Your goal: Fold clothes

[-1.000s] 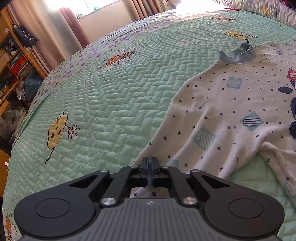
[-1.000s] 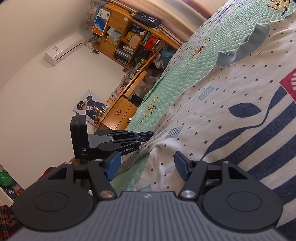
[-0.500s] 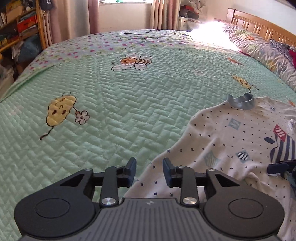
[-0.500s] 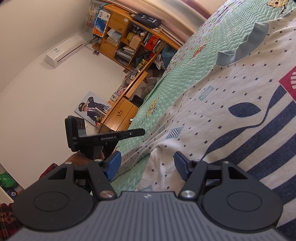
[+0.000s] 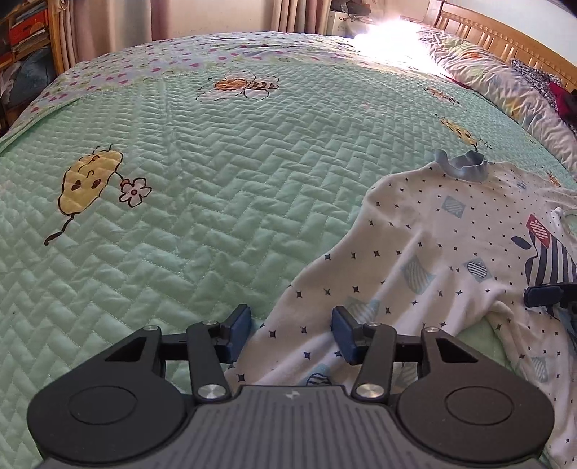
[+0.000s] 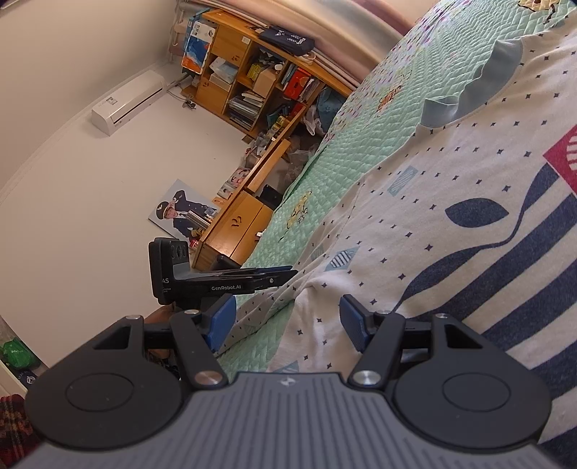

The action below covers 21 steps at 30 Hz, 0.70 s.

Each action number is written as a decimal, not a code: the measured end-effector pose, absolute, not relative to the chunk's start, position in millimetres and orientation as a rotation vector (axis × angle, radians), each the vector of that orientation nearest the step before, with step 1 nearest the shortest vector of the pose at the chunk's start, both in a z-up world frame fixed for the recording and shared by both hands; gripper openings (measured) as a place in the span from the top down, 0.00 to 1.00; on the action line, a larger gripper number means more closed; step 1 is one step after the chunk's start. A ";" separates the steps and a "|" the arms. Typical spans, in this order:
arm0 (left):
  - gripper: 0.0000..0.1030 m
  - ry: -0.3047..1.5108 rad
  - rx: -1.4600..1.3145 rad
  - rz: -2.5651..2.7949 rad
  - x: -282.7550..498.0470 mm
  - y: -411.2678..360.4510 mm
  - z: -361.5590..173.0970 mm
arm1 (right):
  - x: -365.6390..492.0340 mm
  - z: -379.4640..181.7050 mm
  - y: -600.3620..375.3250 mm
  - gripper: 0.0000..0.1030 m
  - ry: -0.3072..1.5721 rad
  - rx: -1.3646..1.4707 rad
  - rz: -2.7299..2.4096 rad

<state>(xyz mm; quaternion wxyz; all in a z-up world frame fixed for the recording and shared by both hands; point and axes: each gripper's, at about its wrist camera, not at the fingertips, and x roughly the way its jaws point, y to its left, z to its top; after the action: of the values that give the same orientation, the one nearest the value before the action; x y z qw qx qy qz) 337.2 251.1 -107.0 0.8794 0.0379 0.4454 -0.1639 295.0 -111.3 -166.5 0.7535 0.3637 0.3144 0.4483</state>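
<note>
Left wrist view: green quilted bedspread (image 5: 202, 202) fills most of the frame, printed with a yellow cartoon blob holding a flower (image 5: 90, 180) and a bee (image 5: 245, 86) farther back. Curtains (image 5: 173, 18) hang beyond the far edge of the bed, a cluttered shelf (image 5: 25, 32) sits at upper left, a wooden headboard (image 5: 505, 43) and a rumpled floral pillow (image 5: 505, 86) at upper right; strong glare washes out the far corner of the bed. Nothing lies on the open green area. White patterned shirt (image 5: 425, 245) is spread on the right part of the bed, blue ruffled collar (image 5: 463, 167) at its far end, striped navy print toward the right edge. Left gripper (image 5: 291, 333) has jaws apart, recently opened, its blue pads (image 5: 239, 326) straddling the shirt's near edge without pressing; the left pad is over bare quilt, the right over fabric. A dark blue finger of the right gripper (image 5: 548, 294) pokes in at the right edge, over the shirt. Right wrist view: right gripper (image 6: 285, 321) also has jaws apart, nothing pinched, low over a bunched fold of the shirt (image 6: 450, 223) near its edge, with green quilt (image 6: 389, 119) showing under the left pad. The left gripper's black body (image 6: 216, 277) is seen side-on just left of it, at the shirt's edge. Behind: wooden bookcase (image 6: 252, 79) full of books and boxes, wall air conditioner (image 6: 128, 102), a framed photo (image 6: 182, 213) leaning on the wall, low wooden cabinet (image 6: 238, 227).
</note>
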 end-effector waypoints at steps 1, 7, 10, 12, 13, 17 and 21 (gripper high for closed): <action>0.51 0.928 0.098 -0.340 336.4 247.8 -107.0 | 294.9 -166.4 -111.5 0.37 0.686 0.794 0.978; 0.74 0.929 0.175 -0.339 328.8 232.1 -103.7 | 295.4 -166.5 -111.5 0.37 0.686 0.792 0.978; 0.91 0.915 0.244 -0.320 321.2 217.6 -103.2 | 295.8 -166.7 -111.0 0.37 0.686 0.791 0.978; 0.94 0.903 0.287 -0.296 317.0 208.6 -103.0 | 295.9 -166.7 -110.7 0.37 0.685 0.790 0.978; 0.95 0.895 0.311 -0.281 315.5 204.2 -102.9 | 295.9 -166.7 -110.3 0.37 0.685 0.789 0.978; 0.95 0.846 0.436 -0.192 320.3 193.8 -101.0 | 295.5 -166.3 -109.5 0.37 0.685 0.781 0.976; 0.88 0.836 0.415 -0.166 338.6 203.4 -99.0 | 295.3 -166.1 -109.4 0.37 0.685 0.776 0.975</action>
<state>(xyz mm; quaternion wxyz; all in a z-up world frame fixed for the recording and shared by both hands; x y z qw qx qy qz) 338.6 203.4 -99.0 0.8898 0.1998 0.4024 -0.0798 295.3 -109.4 -166.1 0.7577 0.3560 0.3145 0.4475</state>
